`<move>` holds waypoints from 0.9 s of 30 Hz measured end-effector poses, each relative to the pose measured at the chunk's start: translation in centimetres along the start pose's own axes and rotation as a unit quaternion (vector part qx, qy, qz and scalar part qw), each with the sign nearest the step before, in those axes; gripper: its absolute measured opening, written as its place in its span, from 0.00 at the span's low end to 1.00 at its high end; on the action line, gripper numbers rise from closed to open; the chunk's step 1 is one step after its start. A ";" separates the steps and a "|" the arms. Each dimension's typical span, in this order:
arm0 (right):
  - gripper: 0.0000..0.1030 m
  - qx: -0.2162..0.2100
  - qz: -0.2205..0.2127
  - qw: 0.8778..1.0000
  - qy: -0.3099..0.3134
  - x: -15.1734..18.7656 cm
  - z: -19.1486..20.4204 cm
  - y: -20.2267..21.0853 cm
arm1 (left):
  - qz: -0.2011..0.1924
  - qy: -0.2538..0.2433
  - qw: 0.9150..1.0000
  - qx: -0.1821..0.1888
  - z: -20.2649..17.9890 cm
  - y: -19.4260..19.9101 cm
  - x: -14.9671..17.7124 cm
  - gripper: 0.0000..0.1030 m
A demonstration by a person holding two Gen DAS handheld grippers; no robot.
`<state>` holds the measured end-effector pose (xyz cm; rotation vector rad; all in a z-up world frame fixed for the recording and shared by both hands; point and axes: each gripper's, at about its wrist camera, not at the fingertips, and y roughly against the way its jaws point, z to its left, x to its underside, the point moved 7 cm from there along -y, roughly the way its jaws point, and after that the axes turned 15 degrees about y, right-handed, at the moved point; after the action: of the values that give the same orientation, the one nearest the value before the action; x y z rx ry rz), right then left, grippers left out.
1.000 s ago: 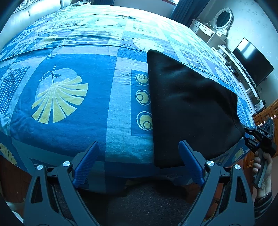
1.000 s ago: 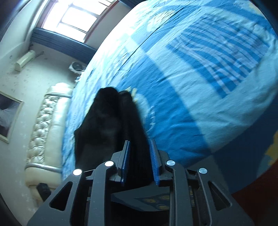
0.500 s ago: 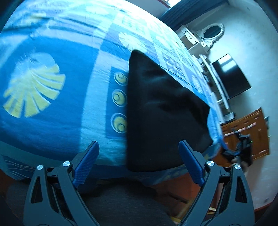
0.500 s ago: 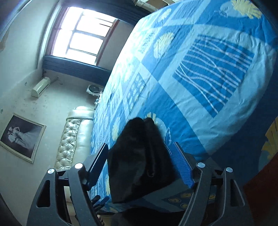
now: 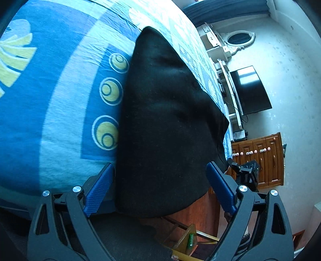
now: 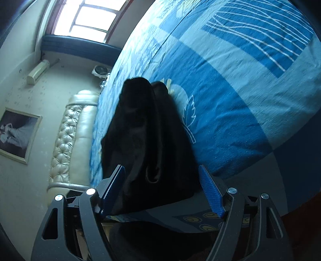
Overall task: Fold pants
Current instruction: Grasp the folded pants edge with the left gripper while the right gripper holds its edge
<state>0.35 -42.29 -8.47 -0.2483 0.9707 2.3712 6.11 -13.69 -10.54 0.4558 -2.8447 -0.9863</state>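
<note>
The black pants (image 5: 166,120) lie folded on the blue patterned bed sheet (image 5: 60,100), with their near end at the bed's edge. My left gripper (image 5: 159,188) is open, its blue pads on either side of the pants' near end. In the right wrist view the pants (image 6: 148,136) lie in lengthwise folds. My right gripper (image 6: 162,190) is open, with the other end of the pants between its spread fingers. The right gripper also shows in the left wrist view (image 5: 245,170), past the pants' far corner.
A cream tufted headboard (image 6: 66,140) and a window (image 6: 88,16) lie beyond the bed. A TV (image 5: 250,90), a white dresser with mirror (image 5: 226,44) and a wooden cabinet (image 5: 260,158) stand beside it. A wooden stool (image 5: 188,239) is below the bed edge.
My right gripper has opened and let go of the pants. My left gripper has moved right, so that its open fingers now straddle the pants' near end.
</note>
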 end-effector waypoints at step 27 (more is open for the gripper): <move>0.47 0.037 0.019 0.997 0.063 -0.3 4.0 -4.3 | -0.056 -0.103 0.984 -0.133 -0.7 1.1 -1.2 0.34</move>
<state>3.21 -37.20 -8.03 -0.3570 1.1296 2.3722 7.16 -12.91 -9.36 0.5188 -2.8235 -1.4911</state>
